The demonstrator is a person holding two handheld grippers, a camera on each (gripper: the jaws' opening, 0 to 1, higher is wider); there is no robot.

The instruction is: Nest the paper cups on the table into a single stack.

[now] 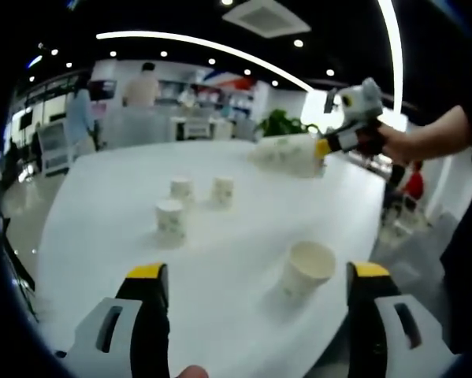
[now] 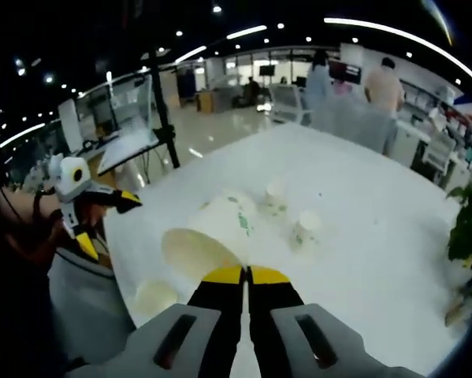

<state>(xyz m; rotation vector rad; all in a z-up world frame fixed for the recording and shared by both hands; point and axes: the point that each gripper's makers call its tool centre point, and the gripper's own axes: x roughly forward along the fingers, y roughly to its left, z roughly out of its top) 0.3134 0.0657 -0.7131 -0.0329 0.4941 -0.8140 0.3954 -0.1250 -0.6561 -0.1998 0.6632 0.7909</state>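
Four white paper cups stand on the white table. Two small ones are far off, a third sits nearer, and a fourth stands close between my left gripper's open jaws. My right gripper comes in at the upper right, held in the air and shut on a tilted cup. In the right gripper view that gripper pinches the rim of the held cup. Beyond it stand cups and a near one. The left gripper is open at the left.
The table's near edge runs just past my jaws, with floor beyond. A green plant stands at the table's far side. People stand by counters at the back of the room. A person's arm holds the right gripper.
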